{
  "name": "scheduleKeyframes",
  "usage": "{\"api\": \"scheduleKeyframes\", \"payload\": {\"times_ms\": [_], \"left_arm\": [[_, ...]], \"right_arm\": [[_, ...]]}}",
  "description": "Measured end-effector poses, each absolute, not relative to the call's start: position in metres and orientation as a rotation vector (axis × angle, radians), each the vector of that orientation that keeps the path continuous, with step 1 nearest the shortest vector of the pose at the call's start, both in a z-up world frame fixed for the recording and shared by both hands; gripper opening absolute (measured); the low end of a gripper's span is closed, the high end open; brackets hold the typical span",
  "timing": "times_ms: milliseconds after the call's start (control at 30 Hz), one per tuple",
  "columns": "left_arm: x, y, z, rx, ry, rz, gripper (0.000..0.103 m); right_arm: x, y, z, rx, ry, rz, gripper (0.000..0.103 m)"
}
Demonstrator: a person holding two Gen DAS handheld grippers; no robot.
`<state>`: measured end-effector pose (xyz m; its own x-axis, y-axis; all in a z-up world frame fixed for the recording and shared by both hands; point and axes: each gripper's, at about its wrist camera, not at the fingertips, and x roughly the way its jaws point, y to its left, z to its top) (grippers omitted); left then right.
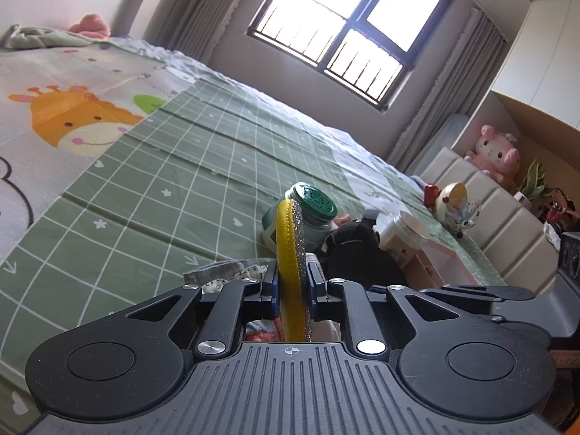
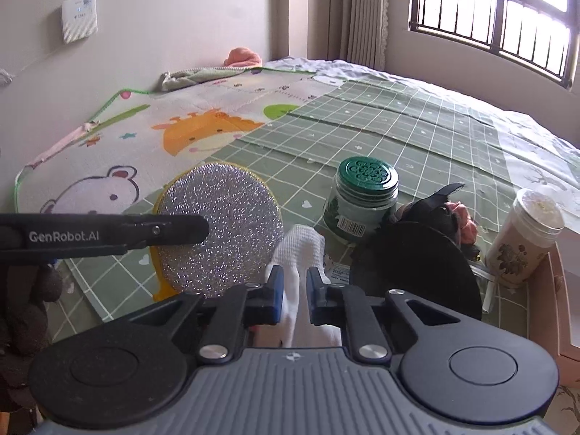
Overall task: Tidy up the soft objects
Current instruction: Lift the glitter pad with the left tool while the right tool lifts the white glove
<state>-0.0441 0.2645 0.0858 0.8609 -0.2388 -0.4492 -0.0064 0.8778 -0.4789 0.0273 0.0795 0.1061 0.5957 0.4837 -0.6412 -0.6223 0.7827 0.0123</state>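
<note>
My left gripper (image 1: 291, 282) is shut on a round scouring pad (image 1: 290, 253), yellow on one face and glittery silver on the other, held edge-on above the bed. In the right wrist view the same scouring pad (image 2: 224, 228) shows its silver face, with the left gripper's black finger (image 2: 181, 230) pressed on it. My right gripper (image 2: 294, 286) is shut on a white knitted cloth (image 2: 299, 253) that sticks up between its blue pads. A black plush toy (image 2: 417, 253) lies just right of it.
A green-lidded glass jar (image 2: 362, 195) and a clear plastic jar (image 2: 525, 235) stand on the green checked bedspread (image 2: 398, 123). A pink box (image 2: 558, 290) sits at the right edge. A cartoon mat (image 2: 127, 152) covers the bed's far side. A padded headboard (image 1: 500, 217) carries toys.
</note>
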Motion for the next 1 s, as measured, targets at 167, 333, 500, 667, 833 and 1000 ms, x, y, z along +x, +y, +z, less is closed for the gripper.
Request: {"api": "scheduleKeyframes", "payload": {"times_ms": [167, 333, 500, 667, 833, 1000], "left_arm": [[-0.058, 0.257, 0.092, -0.456, 0.513, -0.118, 0.017], [-0.065, 0.261, 0.084, -0.369, 0.540, -0.024, 0.017], [-0.063, 0.277, 0.061, -0.360, 0.597, 0.032, 0.019], [-0.059, 0.286, 0.047, -0.396, 0.616, 0.023, 0.020], [-0.056, 0.288, 0.042, -0.403, 0.627, 0.003, 0.020], [-0.052, 0.291, 0.038, -0.410, 0.634, -0.009, 0.020]], "right_arm": [[0.013, 0.070, 0.114, -0.234, 0.655, 0.654, 0.012], [0.012, 0.078, 0.093, -0.279, 0.703, 0.641, 0.069], [0.020, 0.090, 0.062, -0.297, 0.774, 0.621, 0.077], [0.029, 0.100, 0.034, -0.288, 0.878, 0.607, 0.086], [0.031, 0.097, 0.021, -0.248, 0.895, 0.614, 0.103], [0.038, 0.095, 0.019, -0.233, 0.935, 0.638, 0.103]]}}
